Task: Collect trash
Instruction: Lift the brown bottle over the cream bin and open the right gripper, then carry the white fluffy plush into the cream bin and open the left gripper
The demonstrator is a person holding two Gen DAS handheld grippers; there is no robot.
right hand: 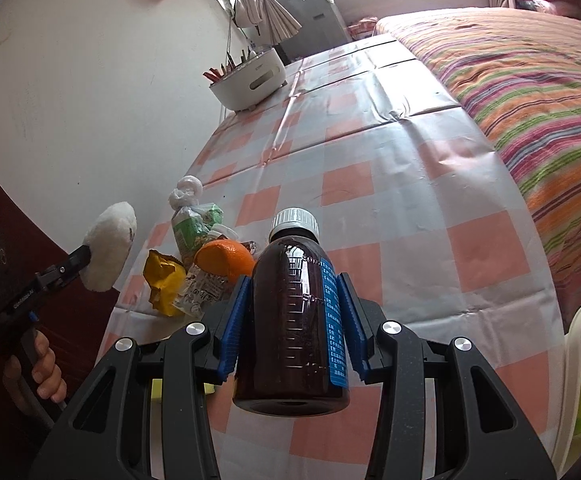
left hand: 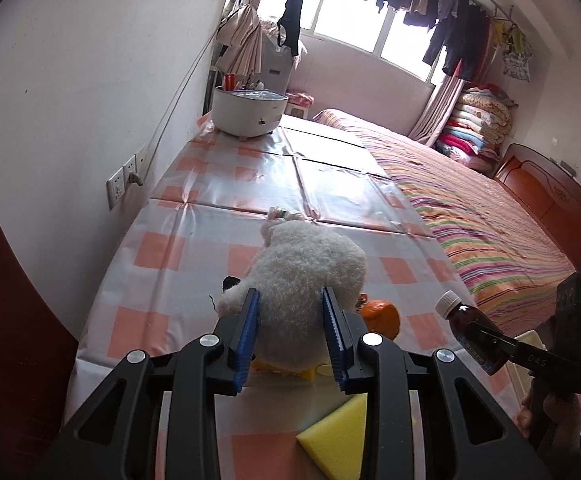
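Where the left wrist view begins, at the bottom of the frame, the left gripper (left hand: 290, 320) has its blue pads pressed into a white plush toy (left hand: 302, 276), jaws partly closed with the soft body bulging between them. Below the gripper, at bottom centre, a yellow sponge (left hand: 338, 436) lies on the checked tablecloth (left hand: 162, 248). Just right of the toy sits an orange (left hand: 382, 316), partly hidden behind a finger.

In the right wrist view the right gripper (right hand: 295, 300) is clamped on a brown bottle (right hand: 290, 320), held by its sides at lower centre, white cap (right hand: 294, 220) pointing away from the camera, a blue label down its right side. The same bottle shows at the lower right of the left view, in the other gripper's fingers.

Left of the bottle, in mid-frame, a cluster of trash rests on the cloth: the orange, touching a crumpled clear wrapper (right hand: 200, 288), a yellow wrapper (right hand: 164, 284) beside that, and a knotted green-and-white bag (right hand: 192, 216) behind them. At the left edge the toy hangs in the left gripper, off the table, with a hand (right hand: 40, 368) on the handle at lower left.

Farther up, a white pot (right hand: 250, 76) holding sticks stands near the wall. A striped bed (right hand: 530, 92) fills the upper right.
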